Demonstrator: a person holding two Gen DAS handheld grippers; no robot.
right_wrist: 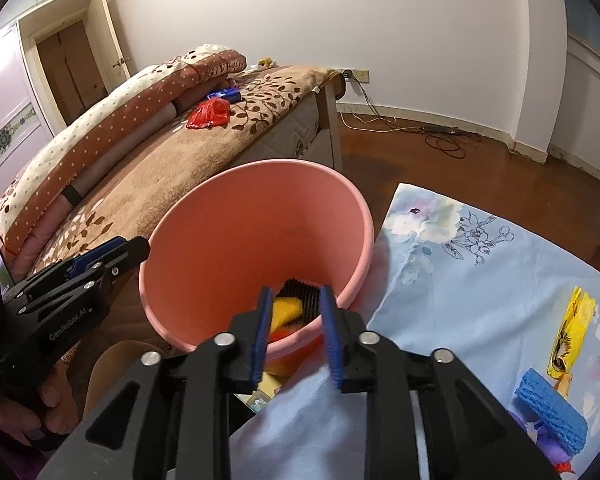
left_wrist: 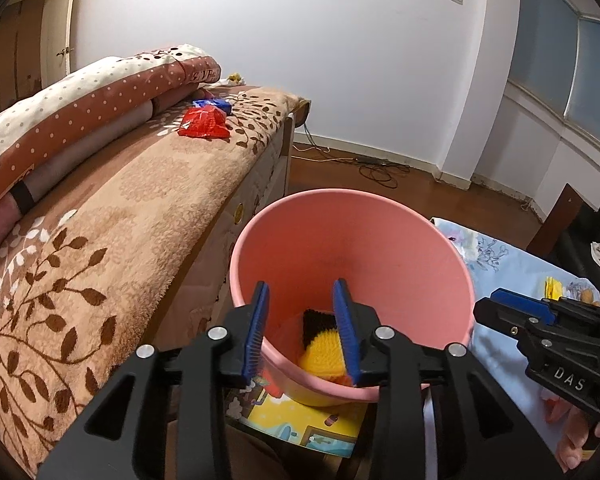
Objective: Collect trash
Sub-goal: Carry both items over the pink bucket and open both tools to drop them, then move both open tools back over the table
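Walls: white, behind the bed
Floor: brown wood, right of the bed
Door: wooden, left of the bed

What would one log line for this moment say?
left tongs: open, empty, over bucket | right tongs: open, empty, over bucket | in bucket: yellow wrapper | bed: red bag, blue pack

The pink bucket hides most of its yellow-and-black wrappers (print unreadable).
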